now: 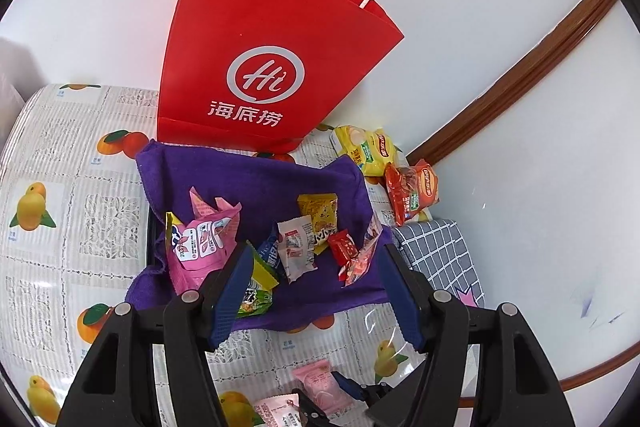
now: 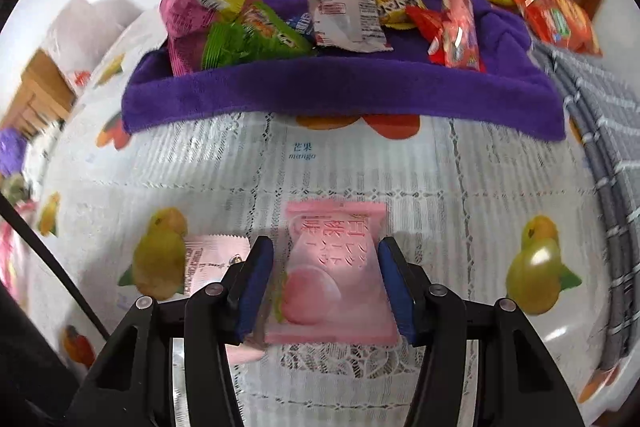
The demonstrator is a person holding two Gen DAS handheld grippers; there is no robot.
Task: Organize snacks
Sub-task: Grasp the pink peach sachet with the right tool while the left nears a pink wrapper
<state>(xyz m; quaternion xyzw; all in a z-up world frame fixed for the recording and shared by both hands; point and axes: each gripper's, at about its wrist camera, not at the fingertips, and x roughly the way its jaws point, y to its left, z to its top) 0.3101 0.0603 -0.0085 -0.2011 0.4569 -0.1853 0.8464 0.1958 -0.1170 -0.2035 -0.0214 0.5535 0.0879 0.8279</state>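
Observation:
A pink peach-print snack packet point(image 2: 332, 267) lies flat on the fruit-print tablecloth point(image 2: 360, 163). My right gripper point(image 2: 325, 247) points down over it with a blue pad on each side, close to the packet's edges, and I see no squeeze. A second pink packet point(image 2: 212, 259) lies just to its left. My left gripper point(image 1: 316, 287) hangs open and holds nothing, above the near edge of a purple towel-lined tray point(image 1: 256, 179). The tray holds several snacks: a pink pouch point(image 1: 200, 243), a white packet point(image 1: 296, 247), a yellow packet point(image 1: 320, 215) and a red candy point(image 1: 344, 247).
A red paper bag point(image 1: 260, 67) with white handles stands against the wall behind the tray. A yellow chip bag point(image 1: 368, 147) and a red chip bag point(image 1: 412, 191) lie to the tray's right, beside a grey checked cloth point(image 1: 440, 251). The wall is close on the right.

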